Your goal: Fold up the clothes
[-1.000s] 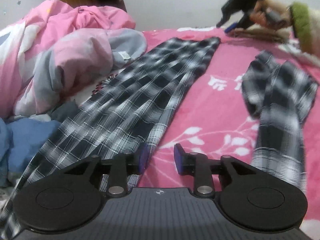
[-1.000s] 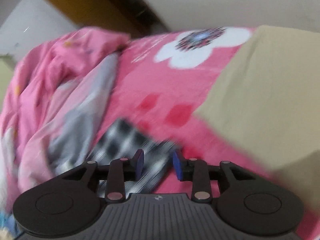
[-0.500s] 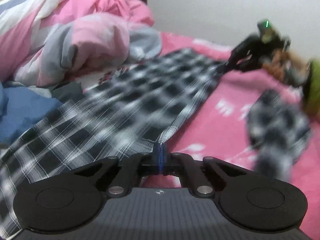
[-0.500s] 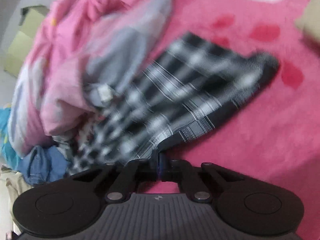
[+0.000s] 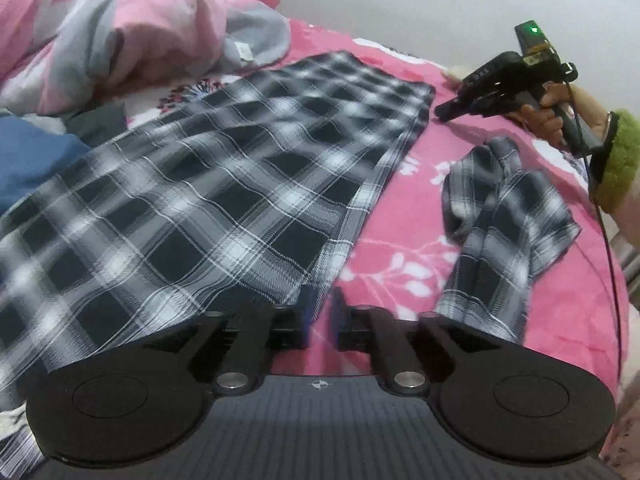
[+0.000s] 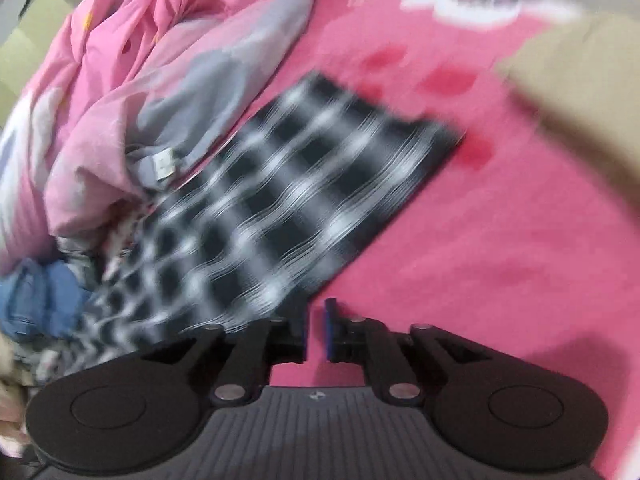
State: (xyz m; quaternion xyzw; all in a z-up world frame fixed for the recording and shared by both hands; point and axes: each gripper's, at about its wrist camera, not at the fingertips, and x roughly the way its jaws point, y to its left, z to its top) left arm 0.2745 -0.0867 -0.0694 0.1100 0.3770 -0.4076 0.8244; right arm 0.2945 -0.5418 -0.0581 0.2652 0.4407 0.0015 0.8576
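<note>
Starting at the left of the left wrist view, we see a heap of pink and grey bedding (image 5: 132,36) bunched at the far side of the bed, with a blue garment (image 5: 28,160) lying just in front of it. Beside these, a black-and-white plaid garment (image 5: 224,184) is spread flat across the pink floral bedspread (image 5: 404,240), stretching from the near left to the far middle. Its near edge reaches the left gripper (image 5: 320,316), whose jaws are opening with a narrow gap between them; the cloth edge lies at the left finger, but we see only pink bedspread in the gap, so nothing is clamped. Further right, a second, smaller plaid piece (image 5: 508,216) lies crumpled, apart from the first. At the far right, a hand (image 5: 556,112) in a green fuzzy cuff (image 5: 618,160) holds the right gripper (image 5: 452,110), its tip just beside the far corner of the flat plaid garment.

In the blurred right wrist view, the bedding (image 6: 160,80) again sits left, the plaid garment (image 6: 304,200) in the middle on the bedspread (image 6: 500,240), and a tan surface (image 6: 580,80) at the upper right. The right gripper (image 6: 316,328) is opening too, its jaws slightly apart with nothing between them, the cloth edge just beside its left finger.
</note>
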